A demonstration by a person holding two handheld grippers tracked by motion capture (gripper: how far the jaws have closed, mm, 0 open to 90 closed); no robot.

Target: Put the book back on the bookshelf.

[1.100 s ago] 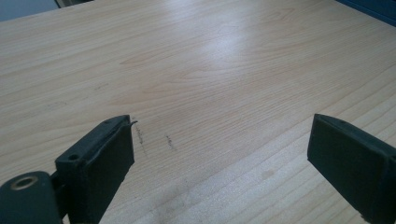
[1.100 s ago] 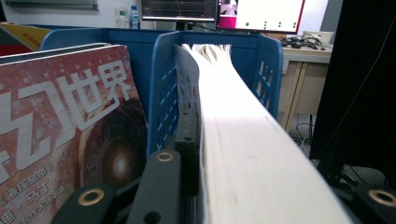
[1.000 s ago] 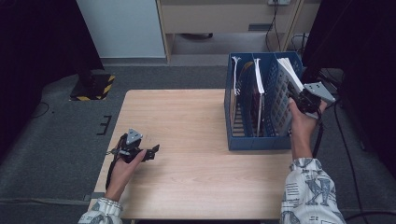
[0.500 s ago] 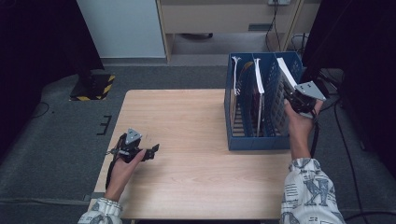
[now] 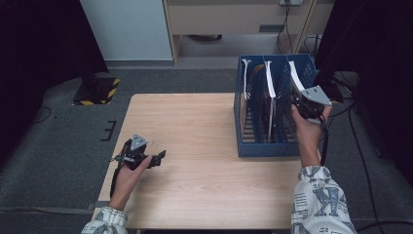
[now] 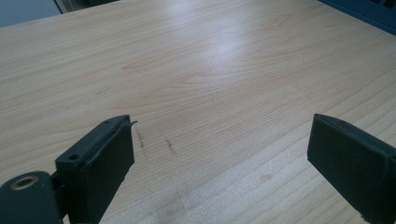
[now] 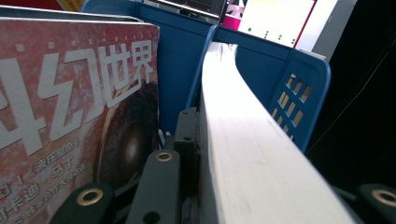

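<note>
Your right gripper (image 5: pixel 303 105) sits at the blue file rack (image 5: pixel 265 148) on the table's right side, clamped on the white-edged magazine (image 5: pixel 293 78) in the rightmost slot. Your left gripper (image 5: pixel 155 157) rests low over the wooden table (image 5: pixel 204 126).

Left gripper view: jaws wide apart, bare wood between them.

Right gripper view: pads squeeze the magazine's page edge (image 7: pixel 247 140), beside a red-covered magazine (image 7: pixel 74 102).

My left gripper (image 5: pixel 158 157) sits low over the table (image 5: pixel 195 126), near its left edge, w/ nothing between the jaws. File rack (image 5: pixel 265 148) stands at the table's right edge. My right gripper (image 5: pixel 298 103) is at the rack's rightmost slot, jaws around the magazine (image 7: pixel 252 154) standing there; another magazine (image 7: pixel 70 93) one slot left.
</note>
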